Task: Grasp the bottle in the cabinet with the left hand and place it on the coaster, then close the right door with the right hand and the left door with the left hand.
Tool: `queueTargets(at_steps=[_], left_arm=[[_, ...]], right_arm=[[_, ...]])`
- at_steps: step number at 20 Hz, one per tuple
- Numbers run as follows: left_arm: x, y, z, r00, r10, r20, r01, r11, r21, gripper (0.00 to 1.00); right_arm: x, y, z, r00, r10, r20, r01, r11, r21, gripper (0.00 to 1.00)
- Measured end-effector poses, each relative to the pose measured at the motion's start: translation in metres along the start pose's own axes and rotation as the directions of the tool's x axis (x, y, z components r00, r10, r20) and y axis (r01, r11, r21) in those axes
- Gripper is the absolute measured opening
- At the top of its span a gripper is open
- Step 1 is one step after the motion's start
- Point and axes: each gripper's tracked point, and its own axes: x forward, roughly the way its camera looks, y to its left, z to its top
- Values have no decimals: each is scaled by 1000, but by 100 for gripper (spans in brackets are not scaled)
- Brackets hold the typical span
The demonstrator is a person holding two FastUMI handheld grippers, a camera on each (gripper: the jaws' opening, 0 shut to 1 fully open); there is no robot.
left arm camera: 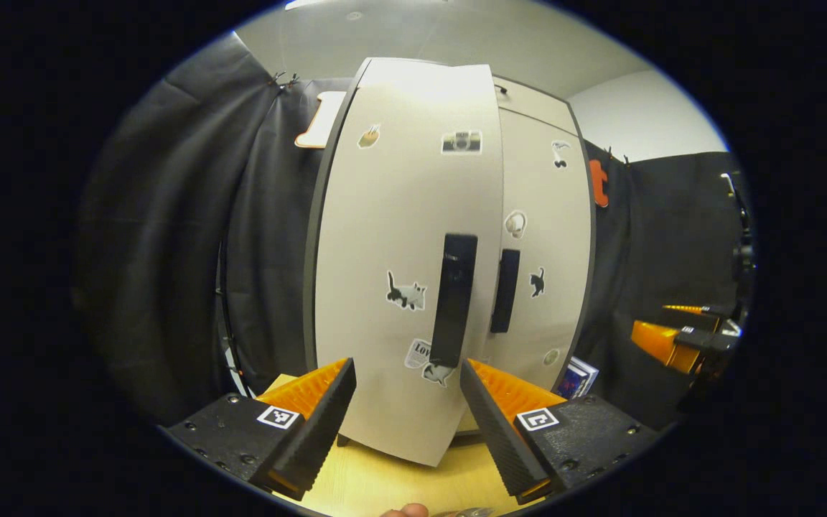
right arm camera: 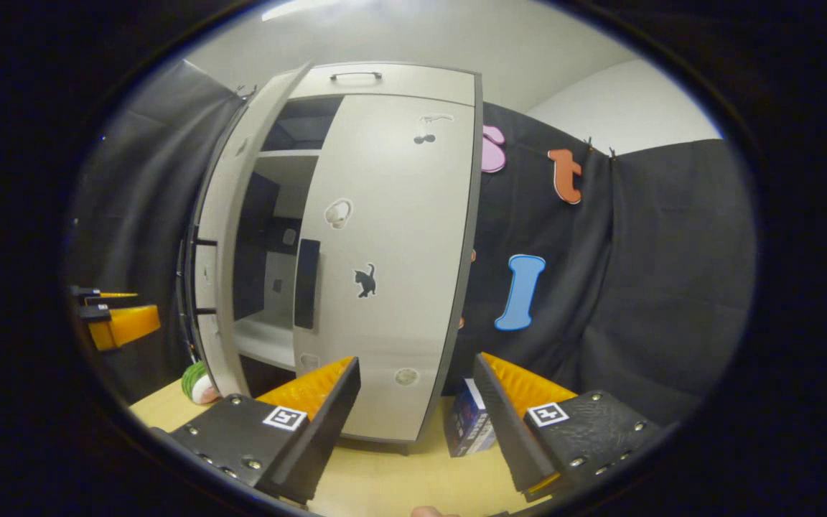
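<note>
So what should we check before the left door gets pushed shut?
1. Right door closed: ok, it sits flush with the cabinet front.
2. Left door closed: not ok, it stands ajar in both views.
3. Left gripper ready: ok, jaws open, close in front of the left door handle.
4. Right gripper out of the way: ok, jaws open, off the doors.
5. Shelf behind the gap free of things: ok as far as it shows.
6. Bottle on coaster: cannot tell.
</note>
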Motion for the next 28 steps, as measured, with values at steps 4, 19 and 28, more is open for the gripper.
queueTargets(at_steps=[4, 19, 28], left_arm=[[-1, -12, 22, 999, -27, 30, 26, 999, 37, 94], [-24, -64, 45, 969, -243, 39, 241, 969, 56, 94], [-38, -152, 42, 991, -113, 72, 110, 993, 38, 94]], right_arm=[[-14, 9, 7, 1000, 7, 17, -7, 1000, 14, 94], [-102, -7, 33, 987, -132, 86, 128, 990, 59, 96], [-97, -95, 39, 991, 0, 134, -7, 998, 58, 96]])
